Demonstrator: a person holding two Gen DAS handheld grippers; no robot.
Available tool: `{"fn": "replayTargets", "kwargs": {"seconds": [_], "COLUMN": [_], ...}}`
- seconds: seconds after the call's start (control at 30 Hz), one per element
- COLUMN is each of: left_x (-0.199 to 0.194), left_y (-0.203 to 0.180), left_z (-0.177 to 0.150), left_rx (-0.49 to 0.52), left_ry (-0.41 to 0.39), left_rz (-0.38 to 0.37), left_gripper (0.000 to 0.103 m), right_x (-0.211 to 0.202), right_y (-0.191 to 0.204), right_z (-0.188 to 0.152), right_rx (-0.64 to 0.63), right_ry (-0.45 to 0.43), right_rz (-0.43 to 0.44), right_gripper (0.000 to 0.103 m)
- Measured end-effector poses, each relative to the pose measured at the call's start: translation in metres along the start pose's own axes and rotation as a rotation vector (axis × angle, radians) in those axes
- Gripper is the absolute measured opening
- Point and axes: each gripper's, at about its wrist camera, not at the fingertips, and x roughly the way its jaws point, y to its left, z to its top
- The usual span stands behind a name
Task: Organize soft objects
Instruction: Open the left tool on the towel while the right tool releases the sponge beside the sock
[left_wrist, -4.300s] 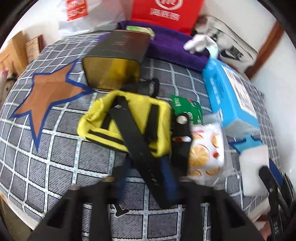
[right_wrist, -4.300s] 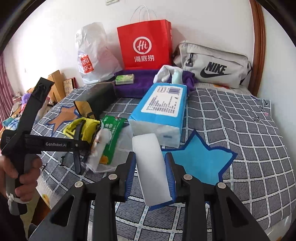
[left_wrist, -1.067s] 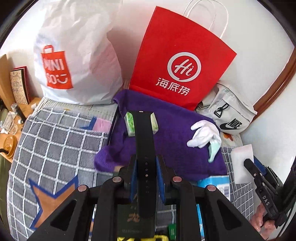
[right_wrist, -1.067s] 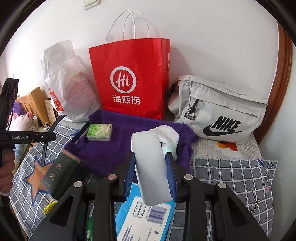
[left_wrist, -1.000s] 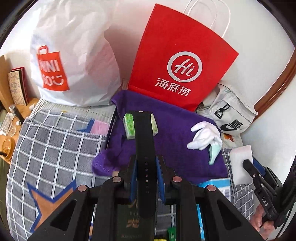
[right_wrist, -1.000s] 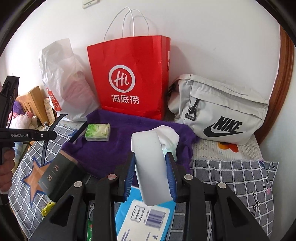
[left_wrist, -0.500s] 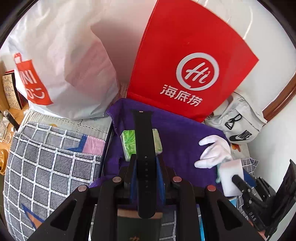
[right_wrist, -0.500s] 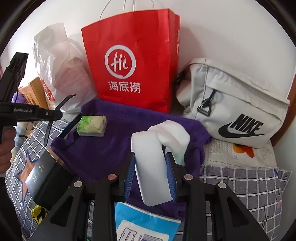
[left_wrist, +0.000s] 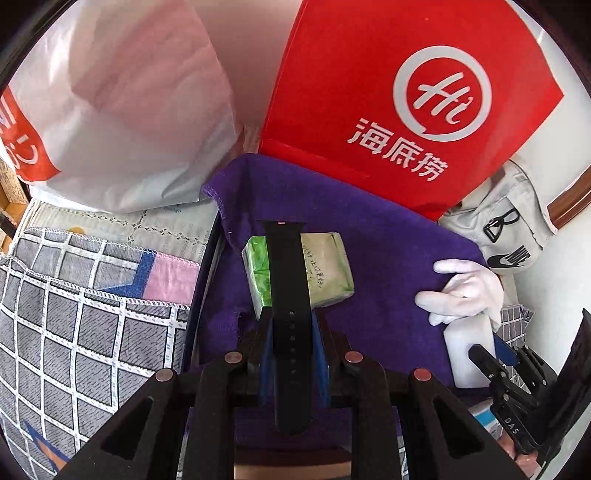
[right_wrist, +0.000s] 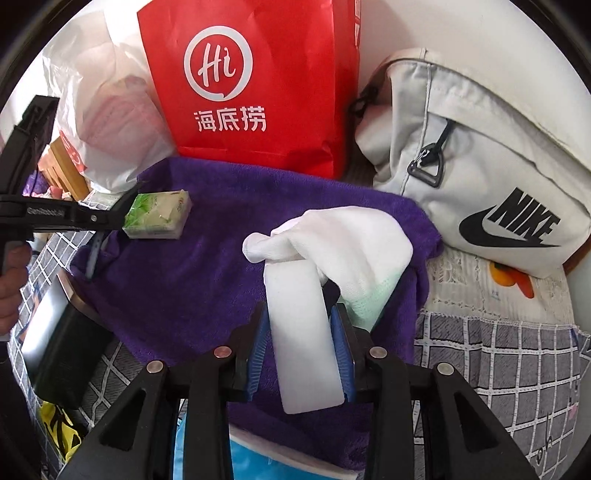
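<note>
A purple towel (left_wrist: 388, 266) lies on the bed against a red paper bag; it also shows in the right wrist view (right_wrist: 207, 266). My left gripper (left_wrist: 290, 325) is shut on a black watch strap (left_wrist: 286, 295), held just above a green tissue pack (left_wrist: 325, 273) on the towel. My right gripper (right_wrist: 299, 328) is shut on a white sponge block (right_wrist: 301, 332), its tip touching a white sock (right_wrist: 347, 240) on the towel. The sponge (left_wrist: 467, 350), the sock (left_wrist: 461, 291) and the right gripper also show at the right of the left wrist view.
A red Haidilao bag (right_wrist: 255, 85) and a white plastic bag (left_wrist: 122, 110) stand behind the towel. A grey Nike bag (right_wrist: 480, 177) lies at the right. A dark box (right_wrist: 62, 339), a blue tissue pack (right_wrist: 243, 458) and a yellow pouch (right_wrist: 59, 421) sit nearer on the checked bedspread (left_wrist: 74, 317).
Both grippers have moved forward and down toward the purple towel. The strap now hangs over the tissue pack and the sponge has reached the sock.
</note>
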Motion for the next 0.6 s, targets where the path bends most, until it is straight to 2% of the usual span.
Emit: {"fn": "replayTargets", "kwargs": {"seconds": [0.2,0.3,0.37,0.47,0.53,0.6], "left_x": [0.011,0.014,0.015,0.014,0.012,0.006], "left_y": [0.001,0.002,0.002,0.001,0.003,0.004], "left_z": [0.001,0.000,0.001,0.000,-0.001,-0.003], "left_rx": [0.001,-0.004,-0.004,-0.011,-0.025,-0.036], "left_ry": [0.020,0.023,0.027,0.046,0.054,0.048], "left_rz": [0.016,0.015,0.017,0.025,0.033,0.033], "left_gripper": [0.019,0.019,0.019,0.020,0.024,0.036], "right_x": [-0.001,-0.006,-0.011,-0.021,-0.027,-0.034], "right_y": [0.001,0.004,0.006,0.010,0.011,0.012], "right_z": [-0.001,-0.001,0.000,0.001,0.002,0.002], "right_rx": [-0.017,-0.032,-0.048,-0.060,-0.061,-0.055], "right_ry": [0.005,-0.011,-0.033,-0.066,-0.072,-0.082], "right_rz": [-0.005,-0.011,-0.002,0.011,0.022,0.014], "right_gripper": [0.036,0.043,0.056,0.061,0.065,0.067]}}
